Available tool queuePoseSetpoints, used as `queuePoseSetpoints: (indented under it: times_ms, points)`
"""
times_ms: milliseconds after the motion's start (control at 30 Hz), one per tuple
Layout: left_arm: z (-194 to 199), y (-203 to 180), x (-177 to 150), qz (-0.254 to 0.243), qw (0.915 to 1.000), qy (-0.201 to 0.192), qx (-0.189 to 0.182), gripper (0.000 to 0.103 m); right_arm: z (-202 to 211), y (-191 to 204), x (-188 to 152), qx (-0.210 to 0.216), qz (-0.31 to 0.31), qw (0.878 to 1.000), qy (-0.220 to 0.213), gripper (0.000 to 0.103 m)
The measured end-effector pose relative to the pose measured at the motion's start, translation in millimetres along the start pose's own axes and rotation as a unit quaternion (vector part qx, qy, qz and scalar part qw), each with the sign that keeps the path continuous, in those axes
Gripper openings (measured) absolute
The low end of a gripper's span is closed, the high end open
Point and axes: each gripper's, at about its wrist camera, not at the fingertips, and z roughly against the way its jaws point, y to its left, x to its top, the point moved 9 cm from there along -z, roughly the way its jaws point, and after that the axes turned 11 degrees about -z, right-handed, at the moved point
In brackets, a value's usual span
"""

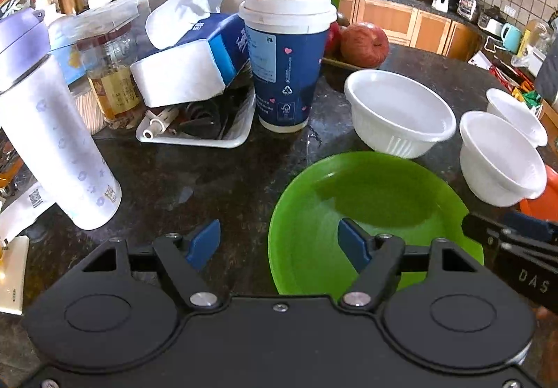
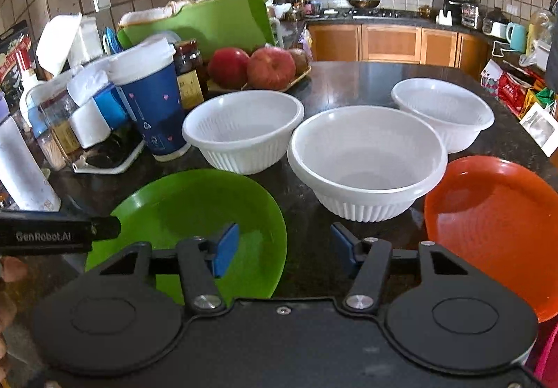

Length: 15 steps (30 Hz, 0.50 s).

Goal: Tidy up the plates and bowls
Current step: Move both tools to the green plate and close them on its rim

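Dark counter (image 2: 348, 81); orange plate (image 2: 488, 220) right-view only

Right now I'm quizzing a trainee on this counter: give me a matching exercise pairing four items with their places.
Items:
1. round green plastic plate
2. round orange plastic plate
3. blue paper cup with white lid
4. red apples

Places:
A. far right of the right wrist view
B. on a tray behind the white bowls
C. left of the ribbed white bowls
D. under the right gripper's left finger

Pairs: 1-D, 2-A, 3-C, 4-B
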Motion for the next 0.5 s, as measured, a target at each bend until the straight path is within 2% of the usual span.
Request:
queuePoseSetpoints:
  times_ms: [133, 233, 333, 433, 500]
  points:
    - [-2, 0, 4, -0.002, 1.0, -0.005, 0.002, 0.073, -7, -3, 0, 0.004, -0.011, 1.0, 0.013, 0.061]
    - [-5, -1, 6, -0.002, 1.0, -0.006, 0.003, 0.073, -6, -6, 4, 0.009, -0.033, 0.999, -0.004, 0.061]
    - [-9, 0, 7, 0.005, 1.0, -0.006, 0.0, 0.073, -11, -1, 4, 0.001, 0.003, 1.0, -0.003, 0.061]
    - [-16, 0, 5, 0.003, 0.9999, 0.008, -0.007, 0.073, -15, 0, 3, -0.006, 0.008, 1.0, 0.005, 0.061]
    - [-20, -2, 3, -0.003, 0.9997, 0.02, -0.014, 0.067, -18, 0, 1, -0.001, 0.004, 1.0, 0.02, 0.059]
